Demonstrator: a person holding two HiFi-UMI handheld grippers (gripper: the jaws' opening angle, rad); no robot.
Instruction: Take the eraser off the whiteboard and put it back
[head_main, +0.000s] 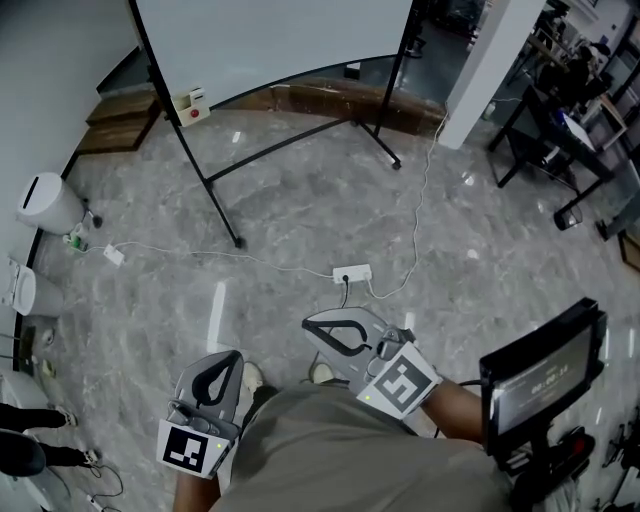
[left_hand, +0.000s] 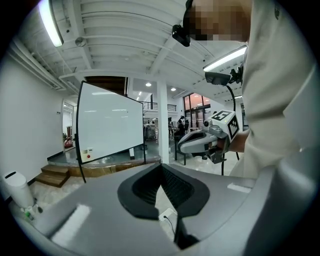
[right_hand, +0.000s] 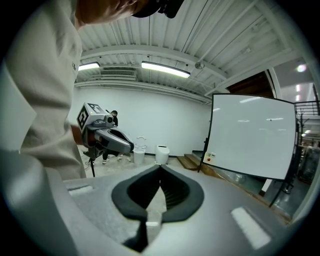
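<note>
Our left gripper (head_main: 232, 358) and right gripper (head_main: 312, 326) are both closed and empty, well apart from the eraser (head_main: 192, 105) at the lower corner of the whiteboard (head_main: 280, 40), so we judge the whole task lies ahead.

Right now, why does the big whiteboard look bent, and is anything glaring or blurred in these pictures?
Head view: the wide lens bows the white whiteboard on its black stand, and the glossy grey stone floor carries pale light streaks. Left gripper view: fisheye circle with black corners; the ceiling strip light is blown out. Right gripper view: same bulge; faint light streaks show on the board.
</note>
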